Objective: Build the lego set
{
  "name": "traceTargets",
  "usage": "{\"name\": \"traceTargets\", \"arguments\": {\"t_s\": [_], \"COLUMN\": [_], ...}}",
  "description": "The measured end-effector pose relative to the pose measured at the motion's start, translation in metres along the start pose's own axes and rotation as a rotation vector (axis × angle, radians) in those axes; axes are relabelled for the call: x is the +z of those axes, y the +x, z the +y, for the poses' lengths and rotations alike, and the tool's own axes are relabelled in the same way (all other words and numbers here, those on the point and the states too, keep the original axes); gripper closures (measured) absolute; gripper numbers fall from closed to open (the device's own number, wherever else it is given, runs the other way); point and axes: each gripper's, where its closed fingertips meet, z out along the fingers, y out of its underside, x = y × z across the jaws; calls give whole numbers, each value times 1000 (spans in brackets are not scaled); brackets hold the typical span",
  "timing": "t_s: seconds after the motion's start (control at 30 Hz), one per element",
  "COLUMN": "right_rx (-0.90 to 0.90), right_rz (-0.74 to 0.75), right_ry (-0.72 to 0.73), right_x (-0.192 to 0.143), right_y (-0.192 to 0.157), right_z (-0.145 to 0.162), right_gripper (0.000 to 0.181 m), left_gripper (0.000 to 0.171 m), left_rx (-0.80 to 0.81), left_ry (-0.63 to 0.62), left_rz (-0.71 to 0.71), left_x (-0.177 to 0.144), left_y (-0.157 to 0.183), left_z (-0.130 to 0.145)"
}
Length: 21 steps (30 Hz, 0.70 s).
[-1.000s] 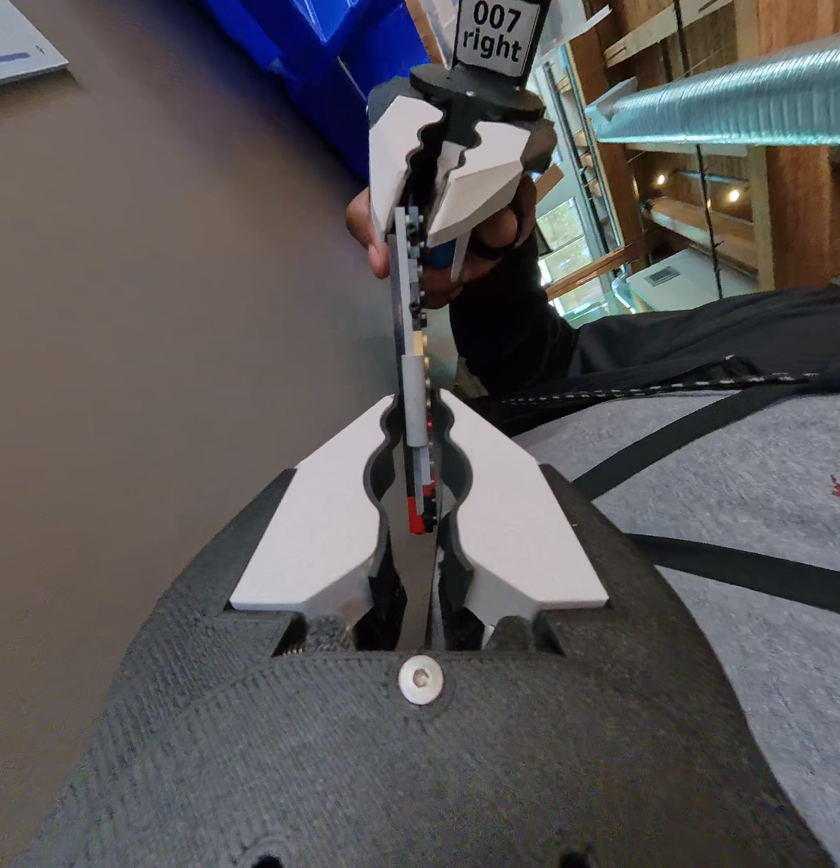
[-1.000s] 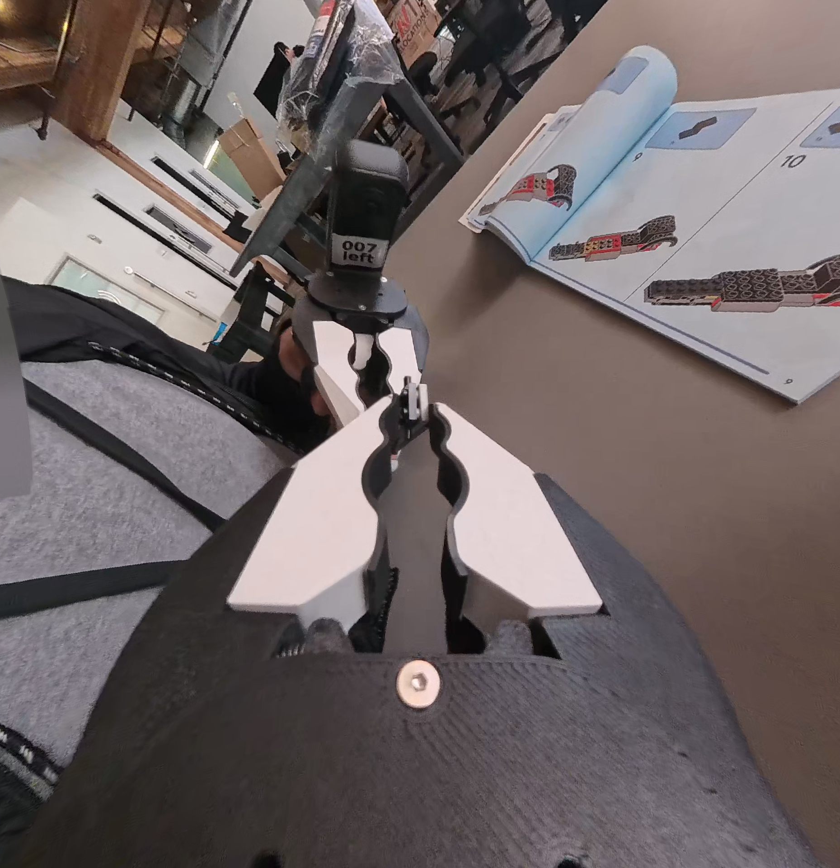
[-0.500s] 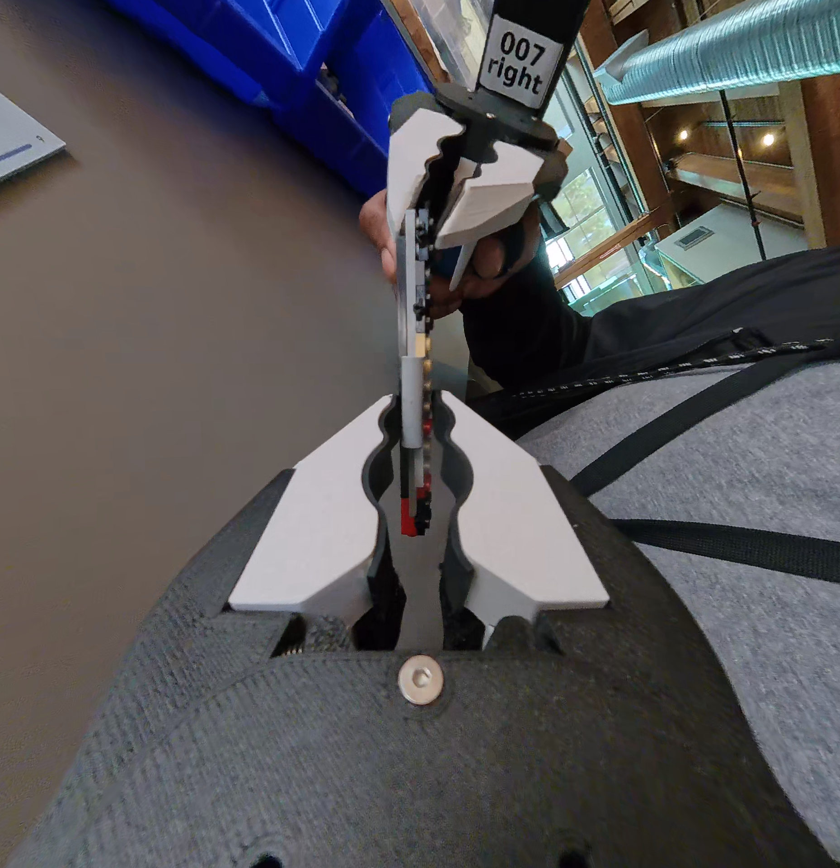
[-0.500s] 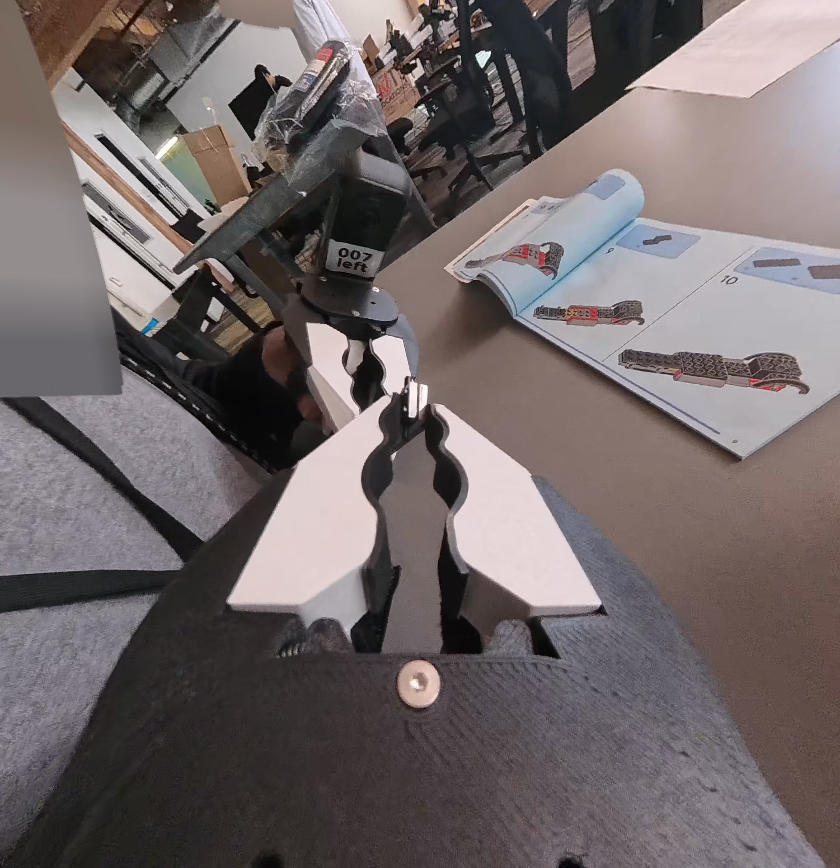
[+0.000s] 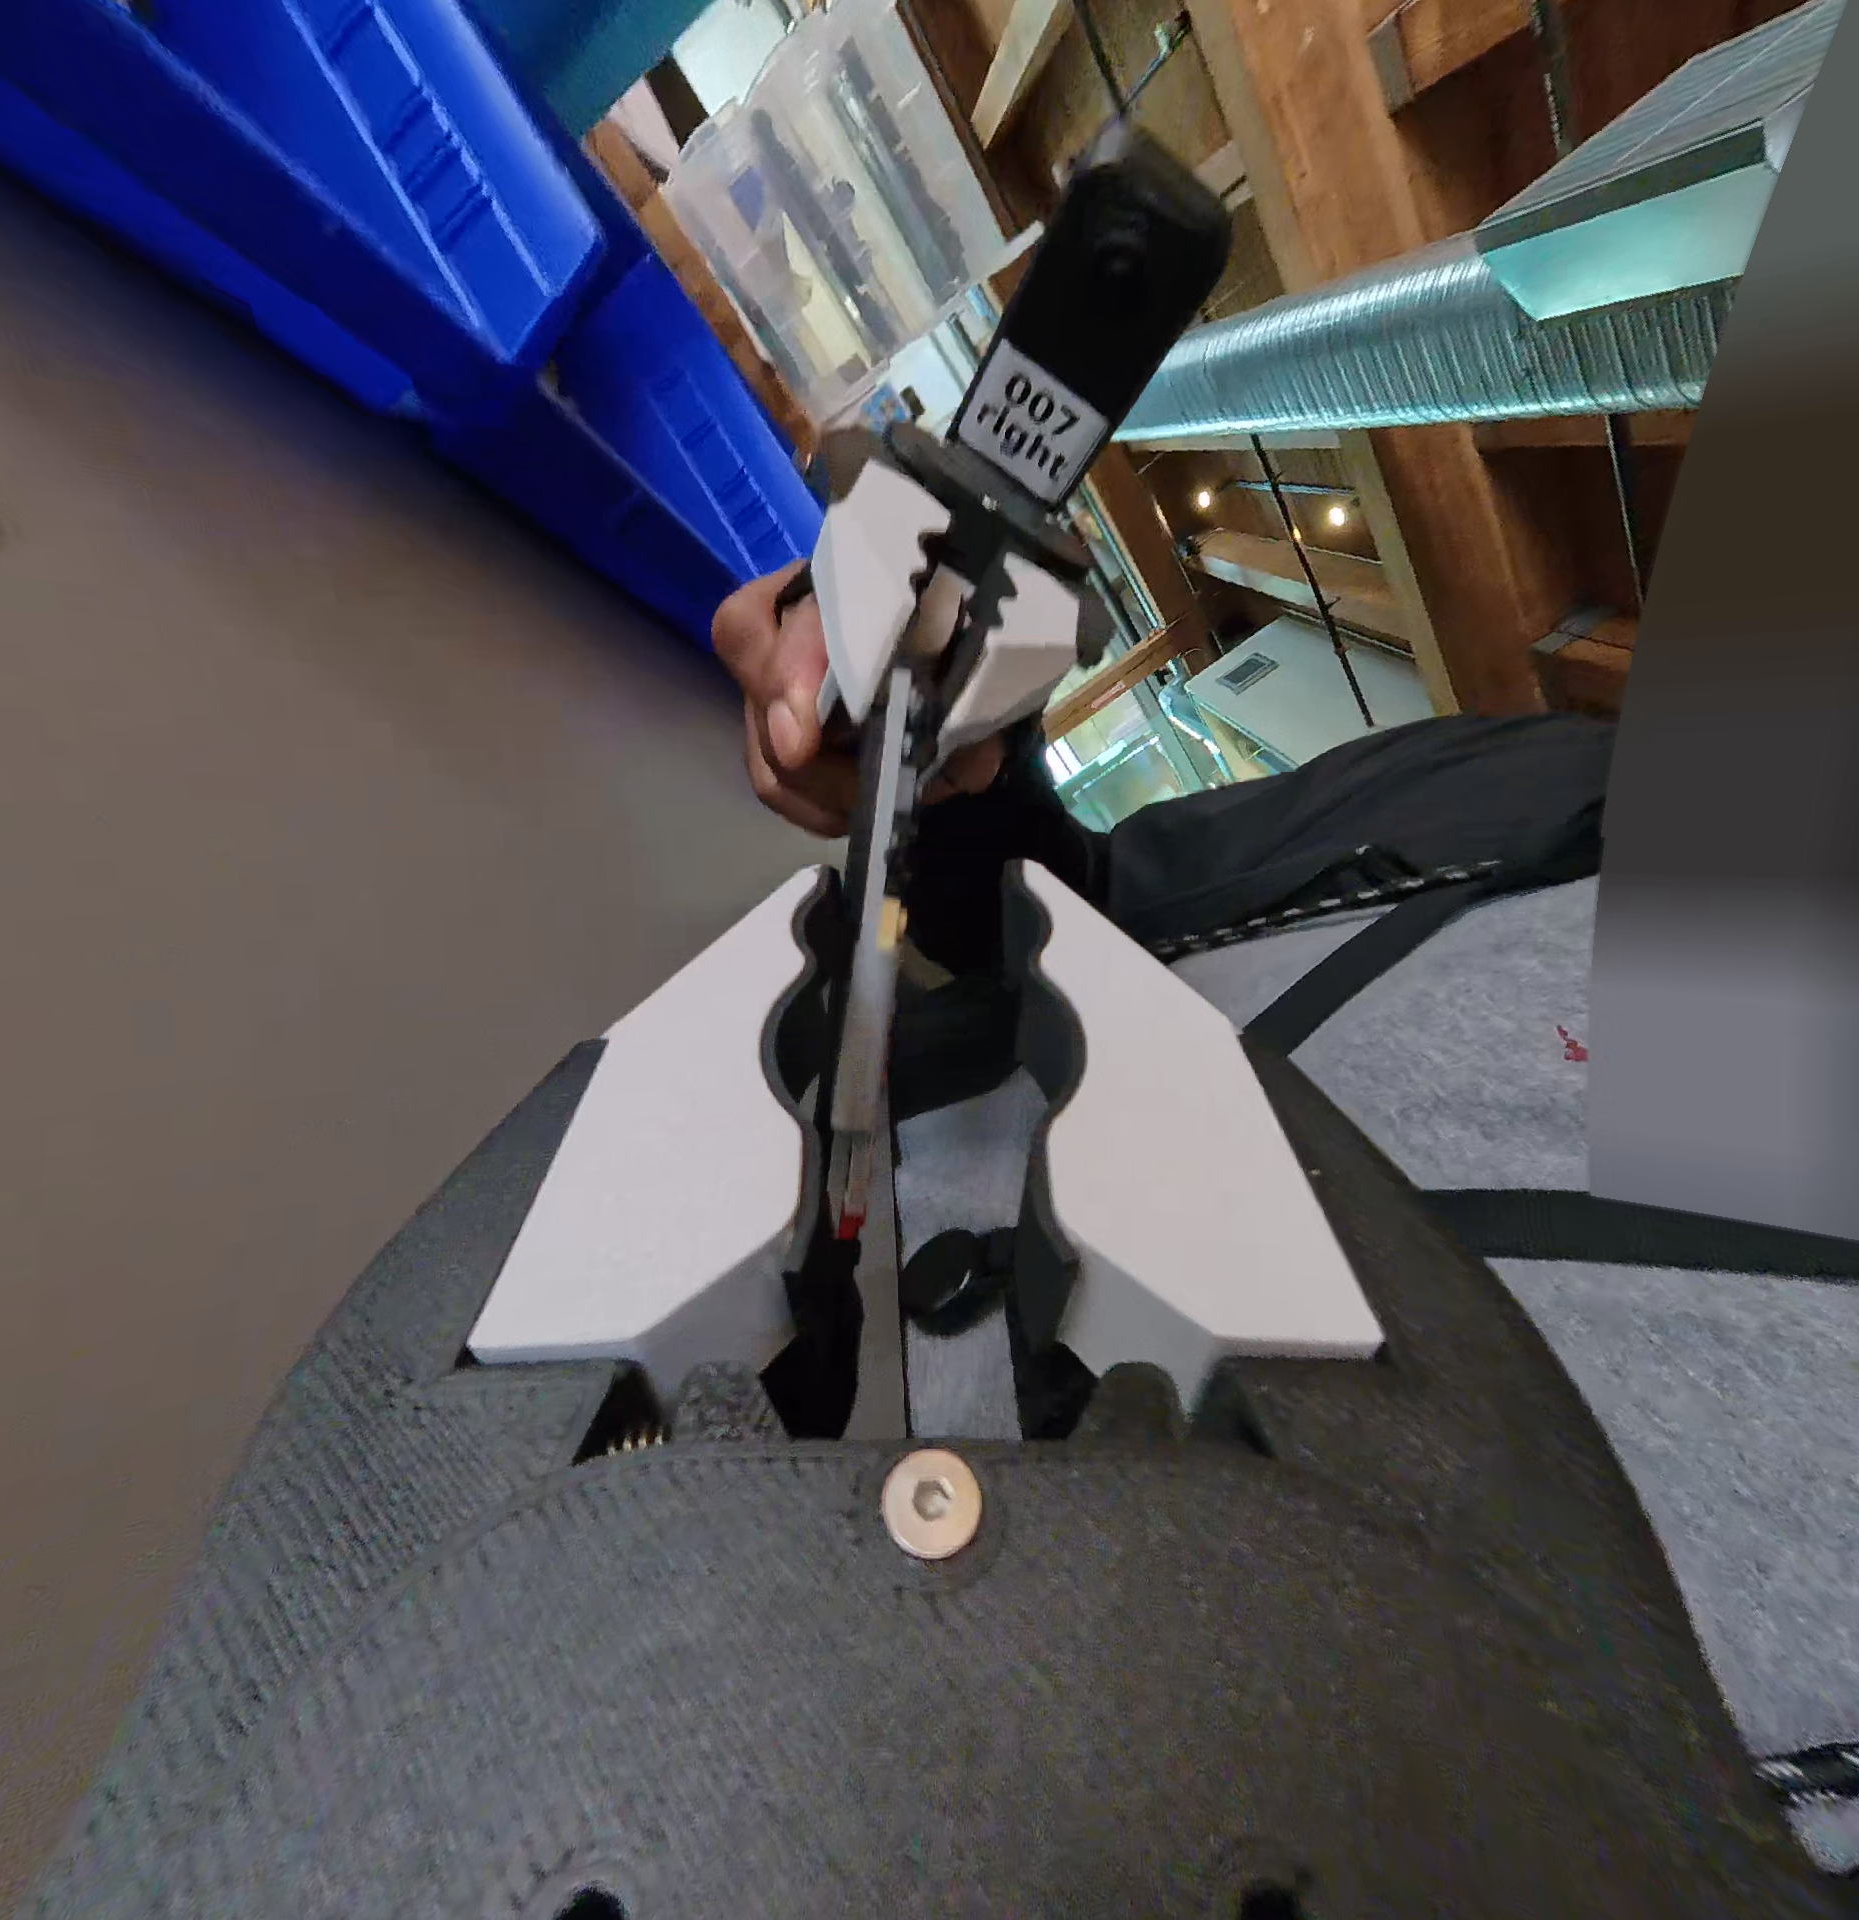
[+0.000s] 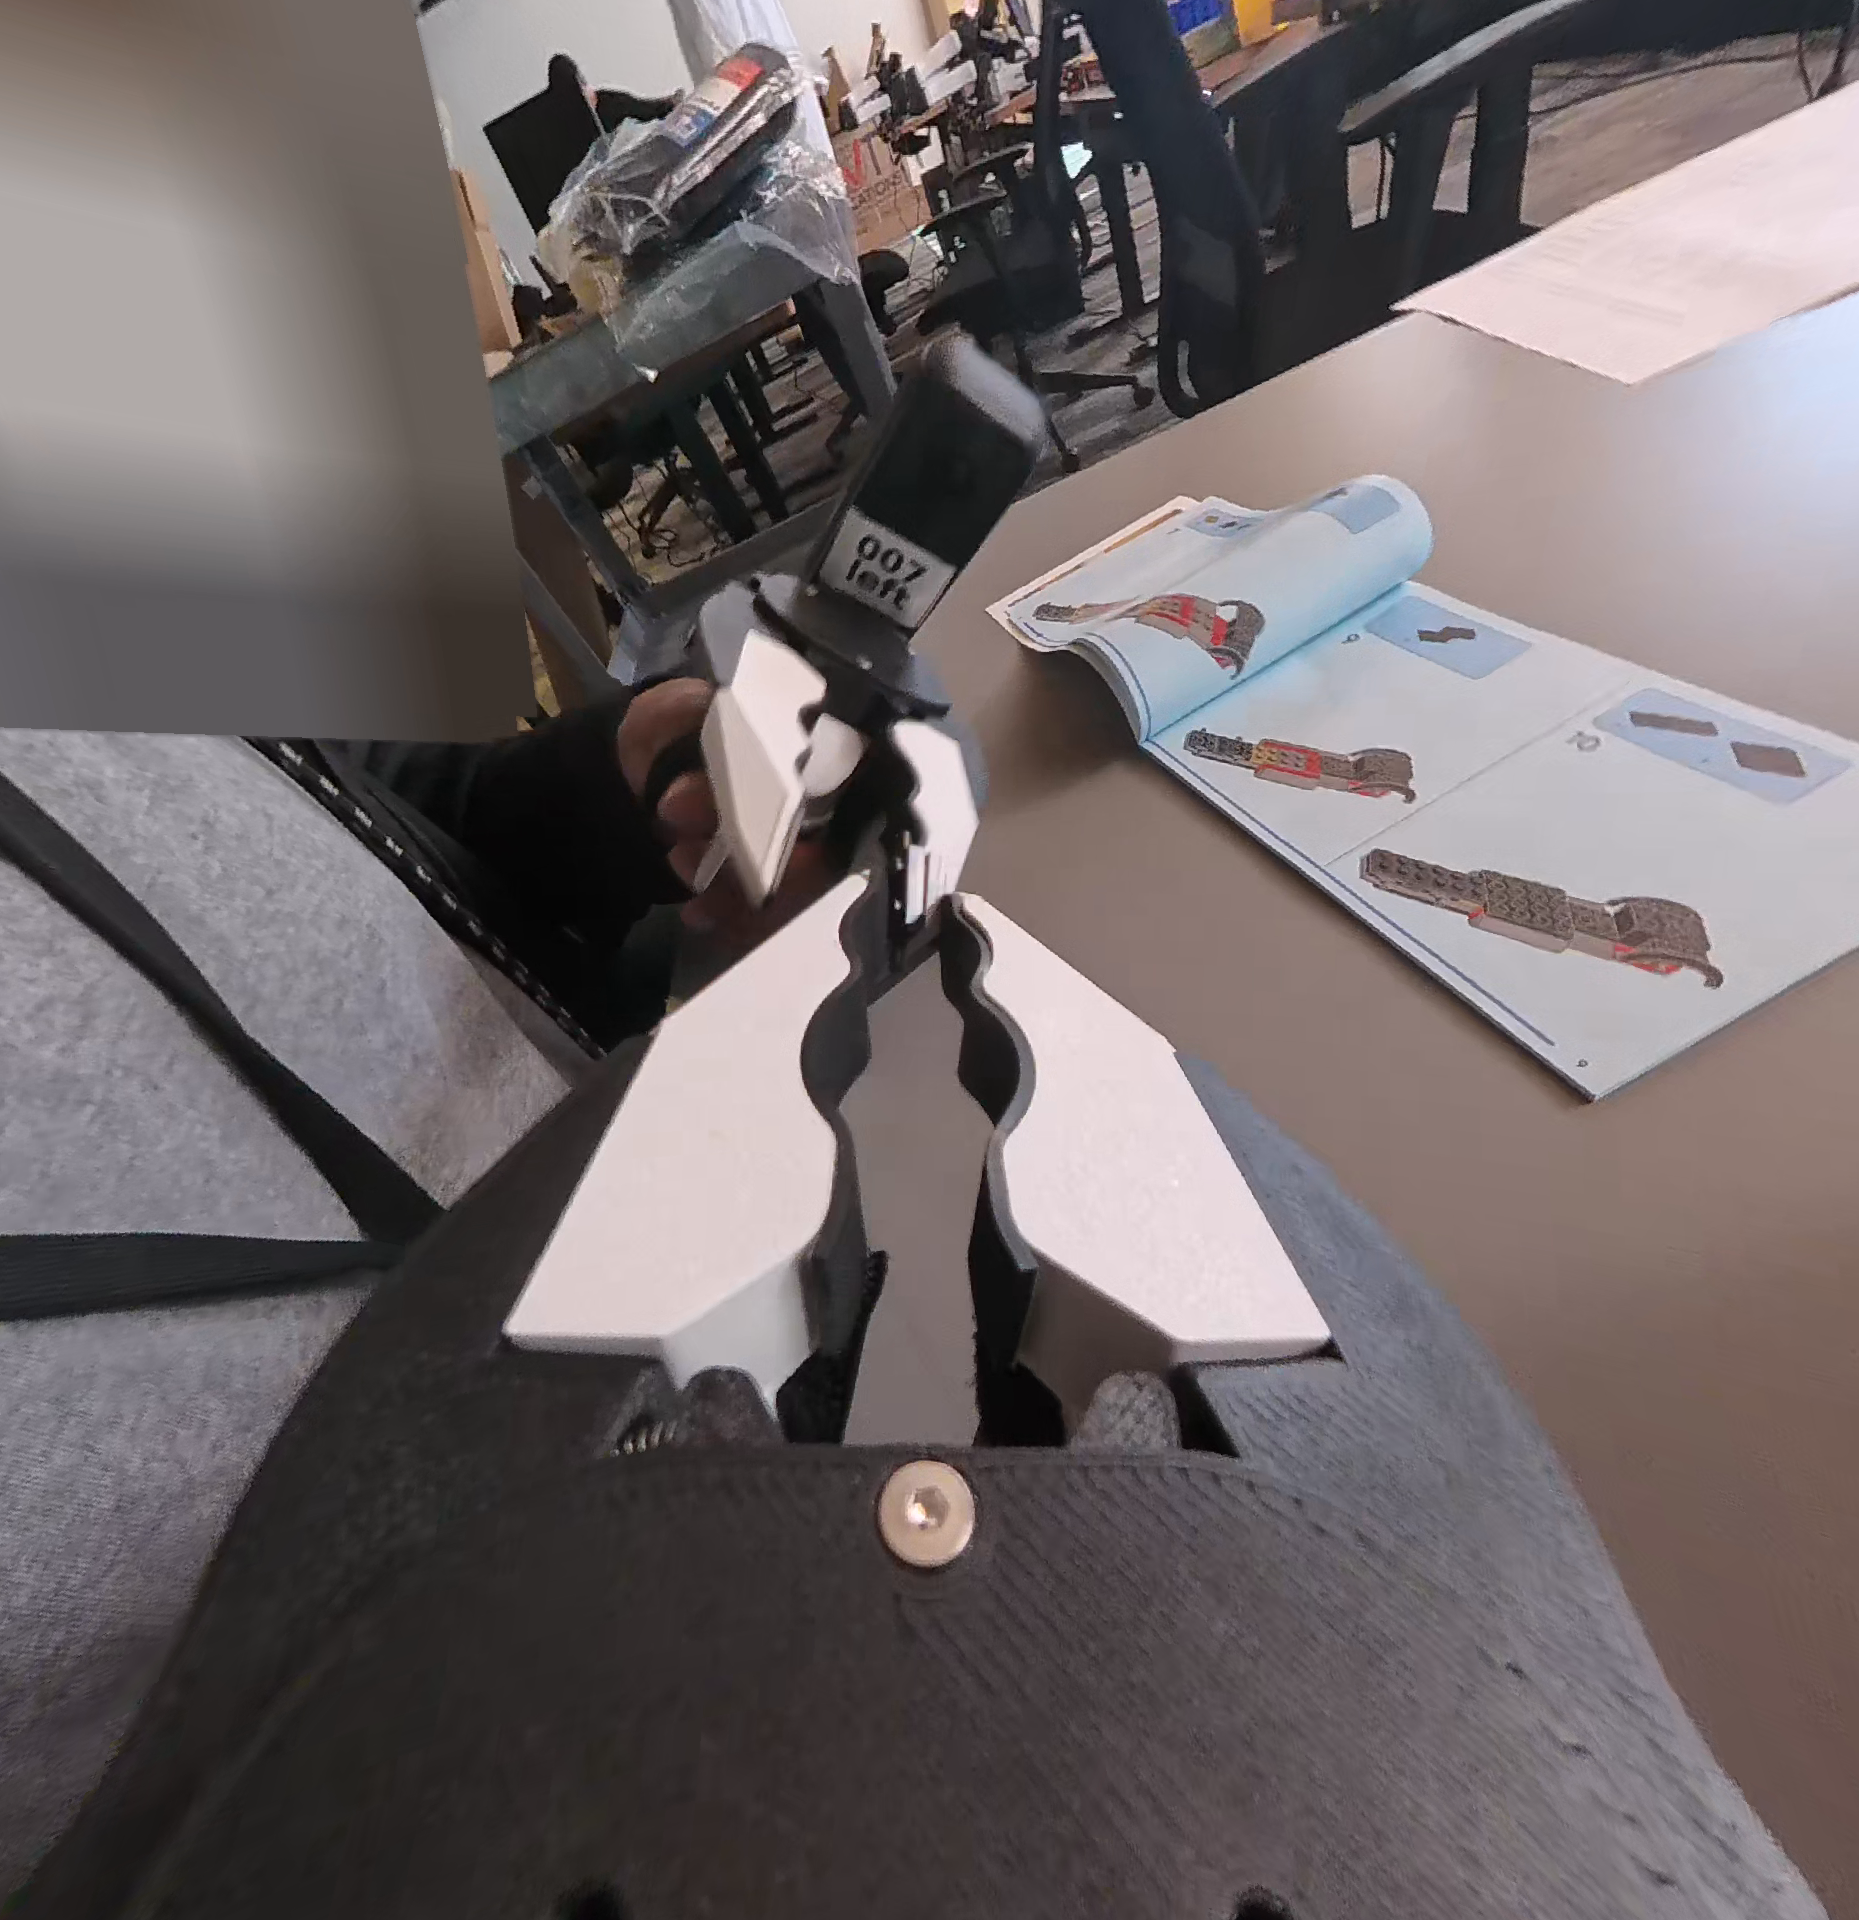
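Above the tabletop [image 6: 1527,1299], between both tongs: long slim lego strip [image 5: 871,966], far end pinched in right tongs [image 6: 909,909], near end loose within parted left tongs [image 5: 920,1049]; build partly assembled, booklet [image 6: 1424,769] steps seemingly remaining.
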Motion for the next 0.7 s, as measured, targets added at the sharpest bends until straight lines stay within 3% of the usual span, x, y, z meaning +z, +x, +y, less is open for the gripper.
{"name": "traceTargets", "arguments": {"t_s": [0.27, 0.7], "right_rx": [-44, -5], "right_rz": [-12, -59], "right_ry": [5, 41], "right_x": [0, -3], "right_y": [-9, -17], "right_z": [-2, -5], "right_gripper": [170, 169], "left_gripper": [158, 161], "left_rx": [100, 211], "left_ry": [15, -11], "left_rz": [-3, -29], "left_x": [11, 13], "left_y": [3, 11], "left_z": [-14, -13]}}
